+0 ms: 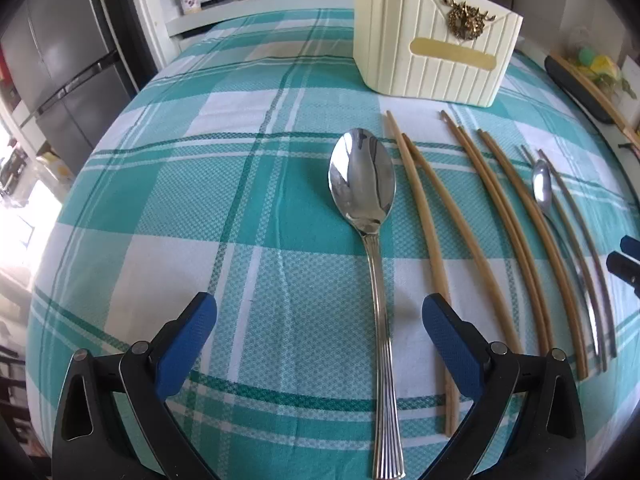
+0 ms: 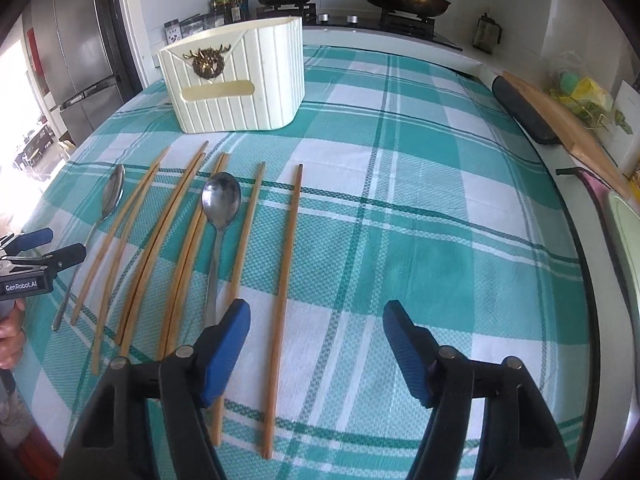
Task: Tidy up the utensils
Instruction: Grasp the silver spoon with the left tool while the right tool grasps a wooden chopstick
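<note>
Utensils laid out for sorting, both grippers empty.
Left gripper (image 1: 319, 320) fingers spread astride the large spoon (image 1: 362, 184); close squarely on its handle. Chopsticks (image 2: 280, 280) lie between right gripper (image 2: 316, 340) fingers, spread, untouched. Cream holder (image 2: 240, 80) at 11 o'clock on the checked-cloth counter (image 2: 440, 240); stove behind.

I see 2 steel spoons (image 1: 362, 178) and the wooden chopsticks (image 2: 284, 256) lying flat, roughly parallel (bowls up), before an upright cream holder (image 2: 240, 84).
</note>
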{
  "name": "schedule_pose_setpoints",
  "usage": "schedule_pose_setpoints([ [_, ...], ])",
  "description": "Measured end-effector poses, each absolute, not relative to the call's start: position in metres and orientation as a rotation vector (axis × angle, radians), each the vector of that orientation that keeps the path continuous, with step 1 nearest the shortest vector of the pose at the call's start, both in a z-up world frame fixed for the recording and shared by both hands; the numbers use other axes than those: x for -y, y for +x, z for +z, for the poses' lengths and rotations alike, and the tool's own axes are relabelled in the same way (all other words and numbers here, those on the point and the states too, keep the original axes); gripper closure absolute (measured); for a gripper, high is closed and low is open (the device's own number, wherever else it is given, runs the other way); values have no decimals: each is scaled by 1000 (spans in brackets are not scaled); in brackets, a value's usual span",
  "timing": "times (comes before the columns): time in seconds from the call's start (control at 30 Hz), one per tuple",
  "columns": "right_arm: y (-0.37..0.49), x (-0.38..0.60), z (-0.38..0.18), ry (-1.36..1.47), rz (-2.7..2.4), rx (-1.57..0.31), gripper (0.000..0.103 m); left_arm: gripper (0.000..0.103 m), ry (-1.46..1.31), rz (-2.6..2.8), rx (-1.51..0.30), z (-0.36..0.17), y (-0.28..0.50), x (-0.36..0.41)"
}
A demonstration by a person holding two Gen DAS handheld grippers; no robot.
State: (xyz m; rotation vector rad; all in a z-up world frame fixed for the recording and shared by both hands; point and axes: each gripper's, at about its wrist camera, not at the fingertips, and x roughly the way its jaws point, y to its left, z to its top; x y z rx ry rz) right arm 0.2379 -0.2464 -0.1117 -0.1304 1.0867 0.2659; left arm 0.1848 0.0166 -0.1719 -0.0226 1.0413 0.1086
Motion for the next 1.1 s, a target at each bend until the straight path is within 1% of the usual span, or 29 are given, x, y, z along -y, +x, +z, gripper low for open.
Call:
schedule_pose_setpoints([
  [0.07, 247, 241, -121, -141, 285, -1118, 46, 0, -21, 102, -1032, -173, 186, -18],
  [0.1, 250, 238, -125, -156, 292, -1130, 52, 0, -17, 104, -1029, -173, 185, -20],
  [0.23, 252, 231, -126, -238, 295, -1126, 55, 0, 10, 96, -1022, -171, 186, -31],
  [0.53, 258, 235, -123, -298, 301, -1191, 55, 0, 35, -12, -1088, -175, 193, -63],
  [0.67, 267, 231, -123, -296, 329, -1228, 55, 0, 78, -34, -1142, -175, 204, -57],
  [0.7, 270, 230, -123, -299, 336, -1234, 53, 0, 91, -44, -1155, -174, 208, -54],
  [0.83, 288, 221, -126, -295, 358, -1252, 53, 2, 149, -95, -1135, -174, 227, -39],
  [0.87, 294, 219, -128, -285, 359, -1257, 53, 4, 142, -113, -1133, -174, 233, -37],
  [0.93, 306, 215, -129, -255, 363, -1268, 53, 19, 111, -153, -1137, -171, 247, -32],
  [0.97, 313, 212, -130, -251, 359, -1273, 53, 20, 108, -160, -1136, -169, 251, -30],
  [1.0, 319, 208, -130, -257, 357, -1272, 54, 29, 115, -167, -1134, -168, 256, -27],
  [1.03, 325, 205, -131, -258, 359, -1270, 56, 38, 112, -186, -1133, -168, 261, -24],
  [1.07, 331, 202, -131, -254, 359, -1268, 57, 41, 116, -191, -1129, -167, 264, -22],
  [1.1, 337, 200, -132, -249, 353, -1265, 65, 51, 118, -204, -1125, -166, 267, -19],
])
